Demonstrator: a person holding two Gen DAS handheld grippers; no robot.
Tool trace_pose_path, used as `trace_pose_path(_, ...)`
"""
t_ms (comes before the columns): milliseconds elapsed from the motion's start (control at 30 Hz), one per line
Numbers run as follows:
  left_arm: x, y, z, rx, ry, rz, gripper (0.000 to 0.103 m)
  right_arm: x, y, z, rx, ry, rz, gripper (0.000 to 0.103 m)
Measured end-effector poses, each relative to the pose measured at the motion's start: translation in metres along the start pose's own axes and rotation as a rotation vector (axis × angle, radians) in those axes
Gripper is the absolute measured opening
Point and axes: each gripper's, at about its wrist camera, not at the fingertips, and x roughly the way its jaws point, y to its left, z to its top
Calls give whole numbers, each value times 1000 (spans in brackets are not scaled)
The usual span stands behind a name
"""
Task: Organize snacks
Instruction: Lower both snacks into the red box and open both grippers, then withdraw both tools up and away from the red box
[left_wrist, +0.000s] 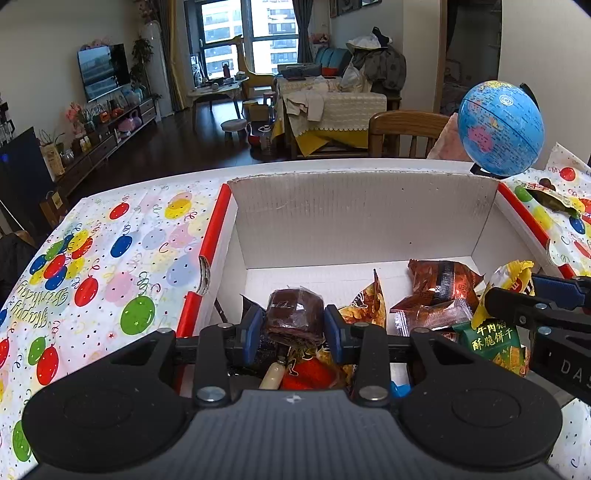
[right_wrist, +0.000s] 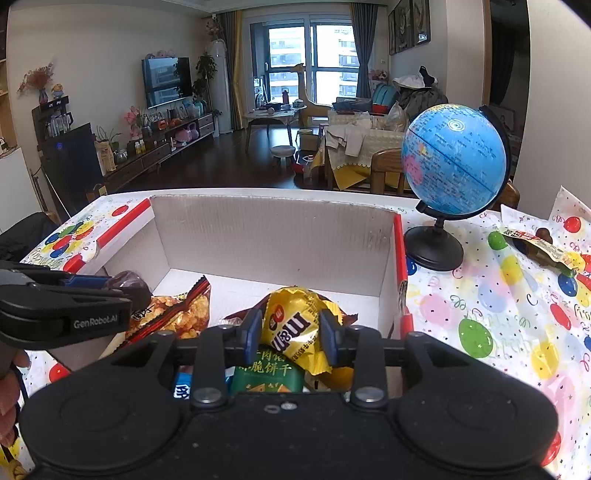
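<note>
Left gripper (left_wrist: 293, 326) pinching a brown plastic-wrapped roll (left_wrist: 293, 314) over the white corrugated box (left_wrist: 362, 218), right gripper (right_wrist: 290, 332) pads against a crinkly yellow bag (right_wrist: 295, 321) above glossy packets, round globe (right_wrist: 454, 160) by box's right wall

The left gripper (left_wrist: 293, 326) is black plastic with two big round discs at the back and a ridged grey part between them. Its fingers (left_wrist: 252, 332) have blue pads. Shiny silver screws sit on the black bars. The right gripper (right_wrist: 290, 332) looks the same, with blue pads and silver screws. White letters on one side read GenRobot.AI
</note>
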Motion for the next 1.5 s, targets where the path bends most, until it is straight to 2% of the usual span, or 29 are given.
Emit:
trace_pose_path(67,-1,-1,-1,5,0,4,38,-1,0,0,-1,1,-2,35)
trace_pose_path(200,-8,0,-2,-15,3,-5,54,-3,1,-2,0,5,-2,41)
trace_pose_path(333,-21,-3,-4,-2,-18,-14,54,-9,-1,-4,11,2,-7,50)
trace_pose_path(567,-47,-6,-9,-1,-60,-29,63,-33,-3,-8,30,-24,-9,66)
trace_pose_path(767,-74,-8,-14,3,-96,-46,64,-60,0,-11,30,-65,-1,80)
trace_pose_path(900,-93,-11,-18,4,-119,-54,65,-78,1,-12,34,-88,4,85)
trace_pose_path(933,-98,-12,-20,5,-124,-56,65,-82,1,-13,35,-96,4,90)
trace_pose_path(1200,-133,-15,-34,8,-175,-85,72,-115,1,-23,46,-124,15,92)
trace_pose_path(1333,-146,-18,-43,3,-180,-104,74,-128,-1,-31,57,-142,21,100)
trace_pose_path(1500,-159,-23,-54,15,-207,-91,75,-141,-1,-39,59,-147,26,102)
